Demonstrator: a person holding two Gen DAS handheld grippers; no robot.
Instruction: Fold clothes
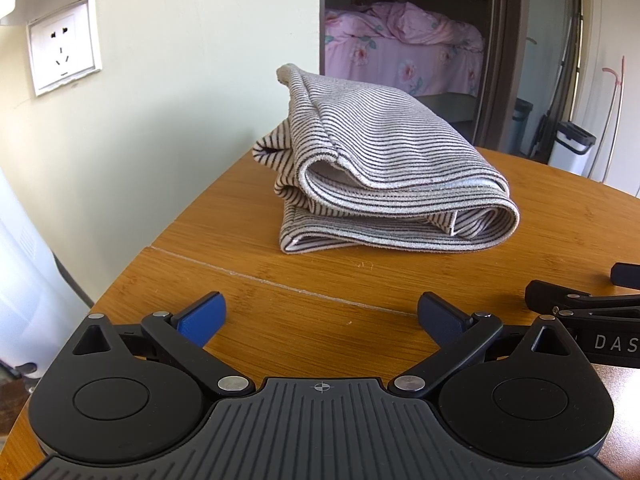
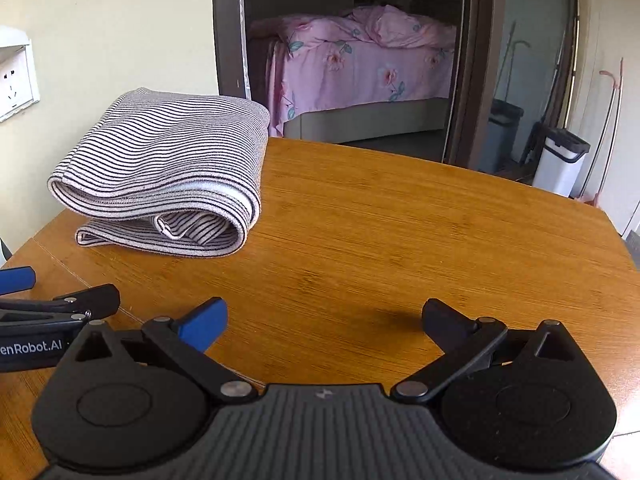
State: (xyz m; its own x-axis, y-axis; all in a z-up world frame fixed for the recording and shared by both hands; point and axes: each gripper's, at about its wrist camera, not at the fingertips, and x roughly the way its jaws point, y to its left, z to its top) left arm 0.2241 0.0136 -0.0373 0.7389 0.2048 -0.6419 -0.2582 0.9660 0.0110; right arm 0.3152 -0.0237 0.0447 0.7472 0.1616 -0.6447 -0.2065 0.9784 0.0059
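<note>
- Striped garment [image 1: 384, 168] lies folded in a thick bundle on the wooden bench [image 1: 320, 272], near the wall; its inner layers are hidden.
- Left hand-held gripper [image 1: 320, 316] hovers spread, empty, short of the garment.
- Right hand-held gripper [image 2: 324, 320] likewise spread, empty.
- Lettering cut off: "DAS" on one gripper's side, "enRobot.AI" on the other's.

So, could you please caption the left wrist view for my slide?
Open left gripper faces a folded striped garment on the wooden table.
</note>
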